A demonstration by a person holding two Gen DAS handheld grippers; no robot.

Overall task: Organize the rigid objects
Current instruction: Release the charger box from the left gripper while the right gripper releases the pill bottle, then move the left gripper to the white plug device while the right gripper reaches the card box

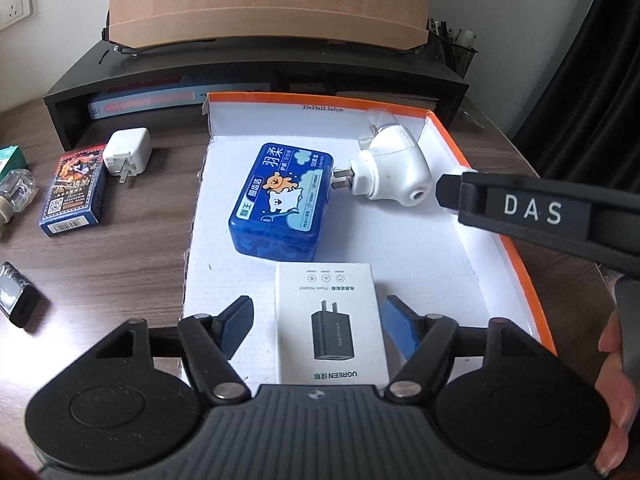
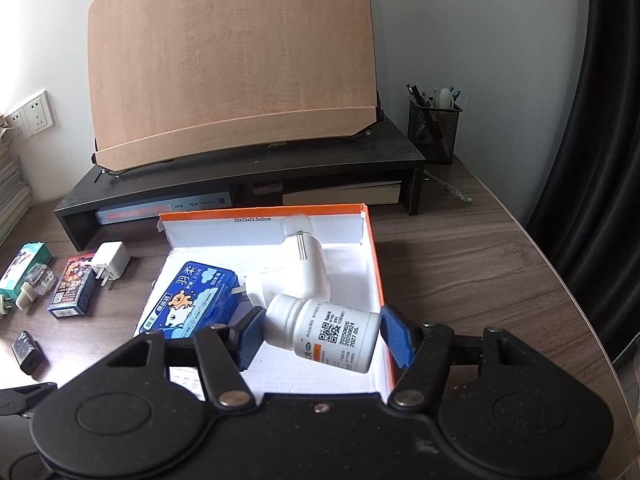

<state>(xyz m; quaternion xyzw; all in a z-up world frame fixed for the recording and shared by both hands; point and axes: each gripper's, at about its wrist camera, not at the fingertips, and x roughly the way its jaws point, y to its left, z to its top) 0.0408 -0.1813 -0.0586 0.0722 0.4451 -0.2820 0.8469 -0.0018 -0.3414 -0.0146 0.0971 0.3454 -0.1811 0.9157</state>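
Observation:
An open white box with an orange rim (image 1: 516, 256) (image 2: 374, 248) lies on the desk. In it lie a blue floss case (image 1: 280, 200) (image 2: 188, 304), a white plug-in device (image 1: 394, 172) (image 2: 306, 268) and a white UGREEN adapter carton (image 1: 330, 320). My left gripper (image 1: 318, 326) is open, its fingers either side of the carton. My right gripper (image 2: 322, 338) is shut on a white pill bottle (image 2: 332, 332) and holds it tilted above the box's near right part. Its finger (image 1: 540, 212) shows in the left wrist view.
Left of the box lie a white charger (image 1: 128, 152) (image 2: 110, 262), a card deck (image 1: 74, 192) (image 2: 74, 290), a clear plug-in bottle (image 2: 36, 284), a green carton (image 2: 24, 266) and a black lighter (image 1: 18, 294) (image 2: 28, 352). A black monitor riser (image 2: 240, 184) and mesh pen holder (image 2: 434, 128) stand behind.

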